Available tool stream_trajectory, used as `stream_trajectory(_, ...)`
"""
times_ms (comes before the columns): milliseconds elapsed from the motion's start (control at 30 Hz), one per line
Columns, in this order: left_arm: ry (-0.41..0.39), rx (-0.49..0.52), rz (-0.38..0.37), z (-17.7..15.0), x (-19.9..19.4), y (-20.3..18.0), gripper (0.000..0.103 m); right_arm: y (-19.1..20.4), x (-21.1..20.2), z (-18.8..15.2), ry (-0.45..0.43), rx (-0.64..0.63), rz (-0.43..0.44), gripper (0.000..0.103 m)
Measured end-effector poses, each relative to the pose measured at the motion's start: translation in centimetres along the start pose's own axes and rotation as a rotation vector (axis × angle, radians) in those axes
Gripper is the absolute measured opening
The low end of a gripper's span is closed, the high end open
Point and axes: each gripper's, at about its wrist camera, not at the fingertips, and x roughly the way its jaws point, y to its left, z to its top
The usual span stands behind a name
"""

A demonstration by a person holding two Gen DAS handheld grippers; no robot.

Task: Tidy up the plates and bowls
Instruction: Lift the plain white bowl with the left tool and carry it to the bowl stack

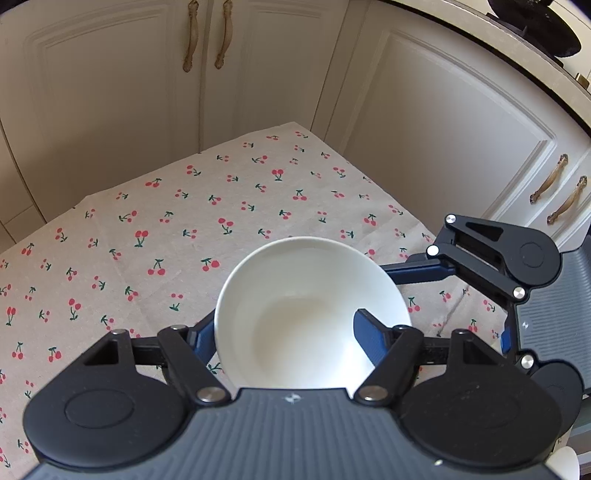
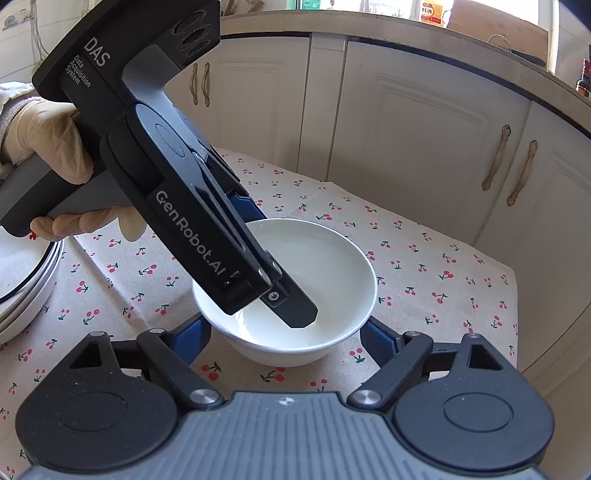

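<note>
— What is there to sort?

— A plain white bowl (image 2: 295,291), glossy, deep and empty, upright on the cherry-print cloth at the middle of the right wrist view.

— Anything else?

— A stack of white plates (image 2: 27,280) with dark rims, at nine o'clock from the bowl, cut off by the frame edge.

I see a bench (image 1: 258,206) under a beige cloth printed with red cherries. Behind it stand cream cabinet doors (image 2: 424,140) with curved bronze handles (image 1: 192,37). Above them runs a pale worktop (image 2: 369,22), with daylight falling from a window (image 2: 369,3) at the top.
</note>
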Motion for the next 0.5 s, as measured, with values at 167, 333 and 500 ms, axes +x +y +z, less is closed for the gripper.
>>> stream_trajectory(167, -0.011, 0.008, -0.012, -0.2, -1.0, -0.7, 0.074, 0.3, -1.2, 0.0, -0.003, 0.004, -0.002, 0.091)
stream_trajectory(333, -0.02, 0.02, -0.02, -0.6, -2.6, -2.5, 0.074, 0.9, -2.9, 0.1, 0.009, 0.005, -0.005, 0.091)
stream_trajectory(500, -0.034, 0.04, -0.018, -1.2, -4.8, -4.9, 0.074, 2.2, -5.2, 0.0, 0.015, -0.002, -0.022, 0.091)
